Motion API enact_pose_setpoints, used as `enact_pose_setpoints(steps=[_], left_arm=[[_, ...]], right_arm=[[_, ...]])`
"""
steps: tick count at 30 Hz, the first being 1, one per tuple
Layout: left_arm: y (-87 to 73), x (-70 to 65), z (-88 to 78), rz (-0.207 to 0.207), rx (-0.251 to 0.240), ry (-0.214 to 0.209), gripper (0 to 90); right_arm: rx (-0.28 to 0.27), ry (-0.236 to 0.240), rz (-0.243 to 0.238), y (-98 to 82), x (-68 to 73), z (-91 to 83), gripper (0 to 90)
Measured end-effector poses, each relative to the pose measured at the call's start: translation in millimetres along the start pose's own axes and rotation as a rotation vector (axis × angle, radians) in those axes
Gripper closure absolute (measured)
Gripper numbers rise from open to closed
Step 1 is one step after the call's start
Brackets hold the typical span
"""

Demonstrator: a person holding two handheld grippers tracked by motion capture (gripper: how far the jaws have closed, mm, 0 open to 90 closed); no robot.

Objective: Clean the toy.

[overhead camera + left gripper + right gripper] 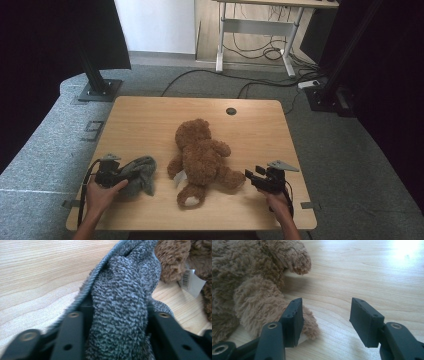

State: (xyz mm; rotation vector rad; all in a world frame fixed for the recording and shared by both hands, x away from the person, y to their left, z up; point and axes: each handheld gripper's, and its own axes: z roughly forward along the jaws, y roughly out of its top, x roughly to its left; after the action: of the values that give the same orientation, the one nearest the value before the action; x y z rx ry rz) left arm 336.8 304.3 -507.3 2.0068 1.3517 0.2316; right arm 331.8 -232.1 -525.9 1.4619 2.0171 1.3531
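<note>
From above, your left gripper [119, 172] has the grey knitted garment [140, 174] between its jaws at the brown plush teddy bear's [200, 157] nine o'clock, ready for dressing.

Left gripper view: the knit [122, 302] fills the jaws, gripped.

Right gripper view: your right gripper [325, 321] stands open, empty, beside the bear's leg [264, 306], likely to steady it on the wooden desk [367, 277].

The teddy bear [200, 155] is brown; the knitted cloth [140, 174] flecked grey; the table [145, 120] pale wood-grained.
</note>
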Motion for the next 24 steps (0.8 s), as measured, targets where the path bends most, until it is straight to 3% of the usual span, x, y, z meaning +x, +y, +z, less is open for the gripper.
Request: enact_pose_setpoints(steps=[3,5,9,14,18,24], left_arm=[[1.7,-0.2,-3.0,0.004,-0.006,0.031,34.3],[3.6,-0.8,-10.5,0.013,-0.044,0.054,22.1],[5.3,-0.6,-21.8,0.033,-0.087,0.063,9.5],[5.8,-0.5,-26.6,0.037,-0.109,0.032,5.9],[8.5,-8.8,-29.1,0.052,-0.128,0.011,6.0],[11.4,-19.8,-31.4,0.073,-0.161,0.007,8.9]], right_arm=[[-0.009,-0.001,-0.003,1.4,1.1,-0.7,42.3],[-0.019,-0.001,-0.005,3.3,1.8,-2.5,41.7],[-0.044,0.002,-0.008,8.2,5.2,-6.7,41.4],[-0.06,0.032,-0.028,15.7,16.9,-9.4,40.4],[-0.064,0.079,-0.038,22.9,30.7,-6.6,37.7],[-0.063,0.17,-0.077,48.8,76.9,7.8,27.3]])
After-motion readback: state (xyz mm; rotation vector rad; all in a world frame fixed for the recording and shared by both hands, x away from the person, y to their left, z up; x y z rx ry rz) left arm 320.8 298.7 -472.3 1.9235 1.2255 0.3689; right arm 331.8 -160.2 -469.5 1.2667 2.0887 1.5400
